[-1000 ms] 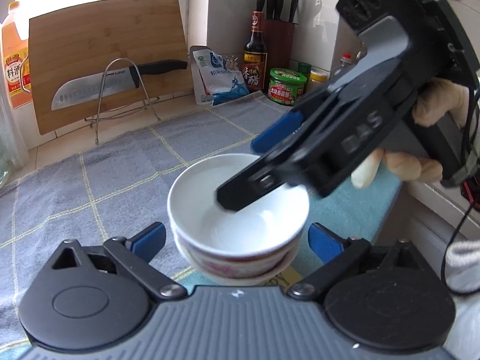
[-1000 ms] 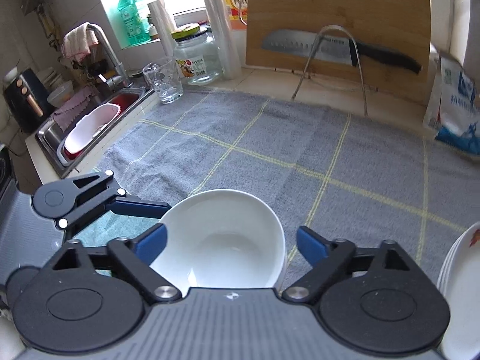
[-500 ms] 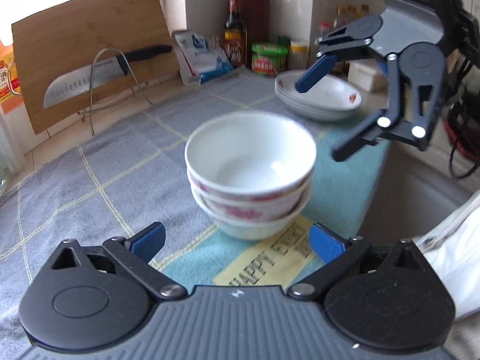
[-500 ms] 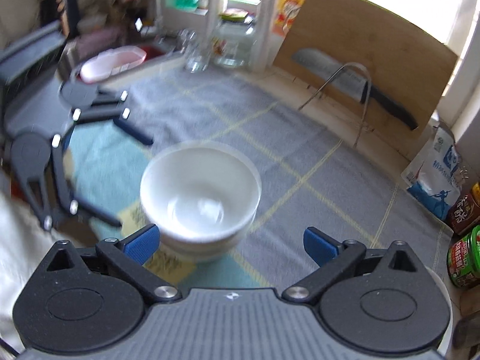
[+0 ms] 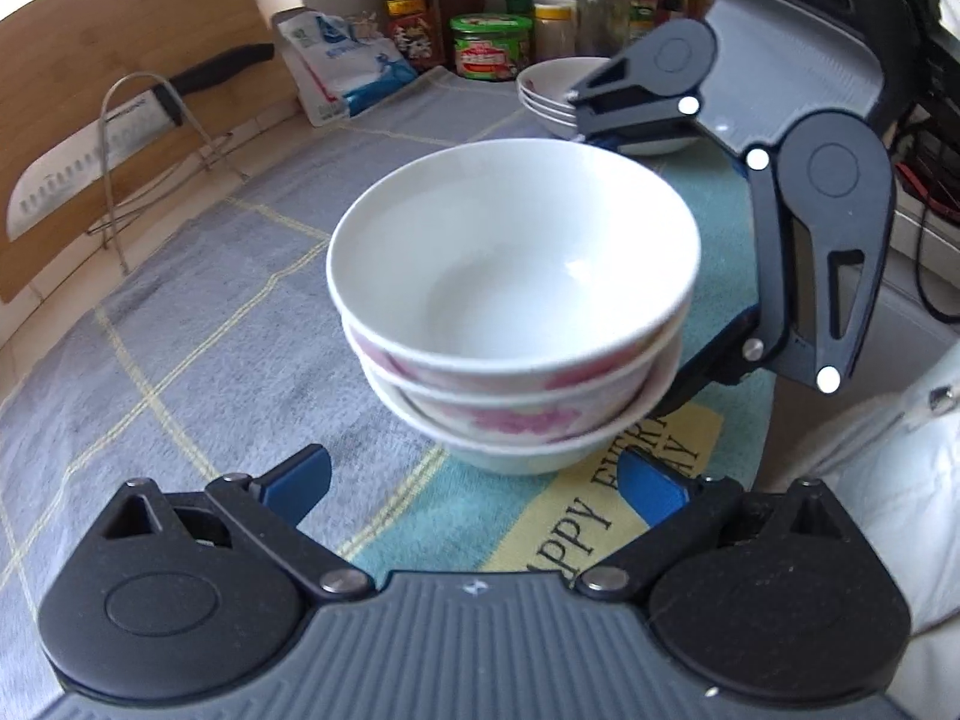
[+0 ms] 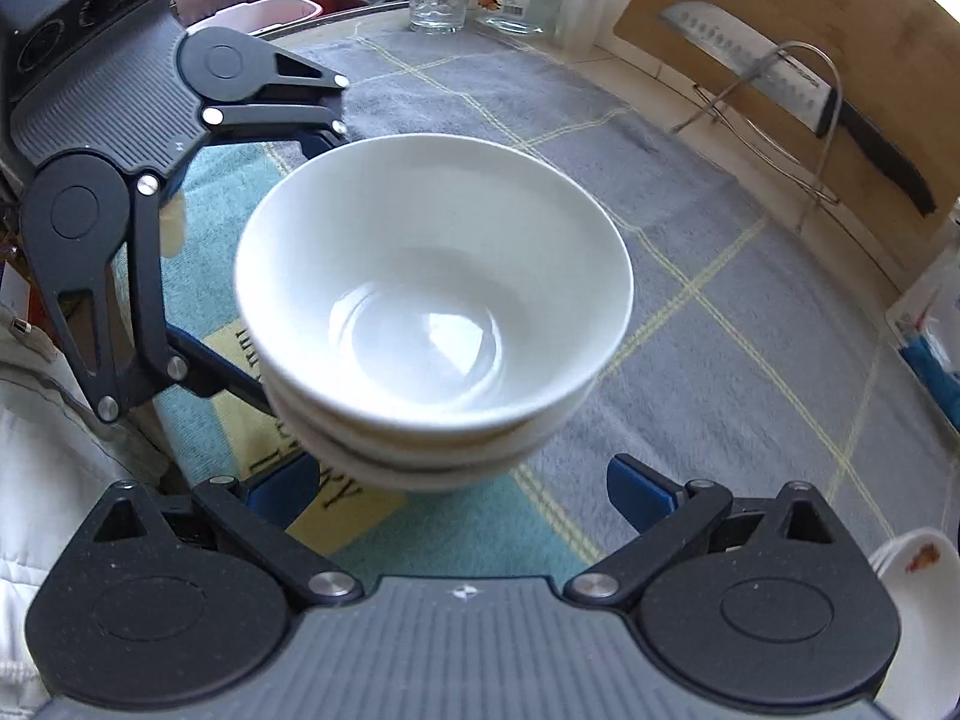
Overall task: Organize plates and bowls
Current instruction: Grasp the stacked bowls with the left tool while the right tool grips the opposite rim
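We have three bowls (image 5: 516,324) nested in one stack on the towel (image 5: 198,360) near the front edge of the counter, and a separate pile of plates (image 5: 549,99) sits farther back beside the jars, so by our reading the sorting is largely done. Our left gripper (image 5: 474,480) and right gripper (image 6: 459,483) both stand wide open and hold nothing, each flanking the bowl stack from an opposite side without visibly touching it. What we judge is left is perhaps shifting the bowl stack to its final spot, though we cannot tell where.
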A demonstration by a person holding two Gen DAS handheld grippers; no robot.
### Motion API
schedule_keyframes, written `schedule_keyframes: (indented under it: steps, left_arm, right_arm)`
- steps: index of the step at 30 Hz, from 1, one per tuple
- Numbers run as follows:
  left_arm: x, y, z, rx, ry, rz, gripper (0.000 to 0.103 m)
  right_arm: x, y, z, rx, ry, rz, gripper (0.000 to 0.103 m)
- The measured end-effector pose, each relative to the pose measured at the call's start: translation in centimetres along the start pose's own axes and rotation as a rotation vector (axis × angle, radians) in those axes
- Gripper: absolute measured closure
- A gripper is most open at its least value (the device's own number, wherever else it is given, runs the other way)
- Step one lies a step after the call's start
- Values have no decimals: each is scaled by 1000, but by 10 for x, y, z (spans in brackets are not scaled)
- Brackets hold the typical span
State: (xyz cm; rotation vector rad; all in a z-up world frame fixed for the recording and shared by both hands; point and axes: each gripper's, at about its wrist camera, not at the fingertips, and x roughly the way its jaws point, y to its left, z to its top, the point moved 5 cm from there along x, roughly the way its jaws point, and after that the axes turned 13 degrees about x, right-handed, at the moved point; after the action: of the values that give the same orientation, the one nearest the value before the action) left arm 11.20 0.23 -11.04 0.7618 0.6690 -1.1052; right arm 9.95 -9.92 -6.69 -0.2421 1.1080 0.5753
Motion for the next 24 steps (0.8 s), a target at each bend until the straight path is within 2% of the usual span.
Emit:
schedule_keyframes:
  steps: [11,16,24]
  left_arm:
    - [9,10,11,107,-13,-129,2]
    - [10,11,13,155,-12,-189,4]
    - [12,11,16,241,-25,-233,6]
  right_arm:
    - [6,-4,5,-35,46,113,1]
    - [5,-1,9,-70,65,128,4]
    - [3,2,11,-87,77,141,7]
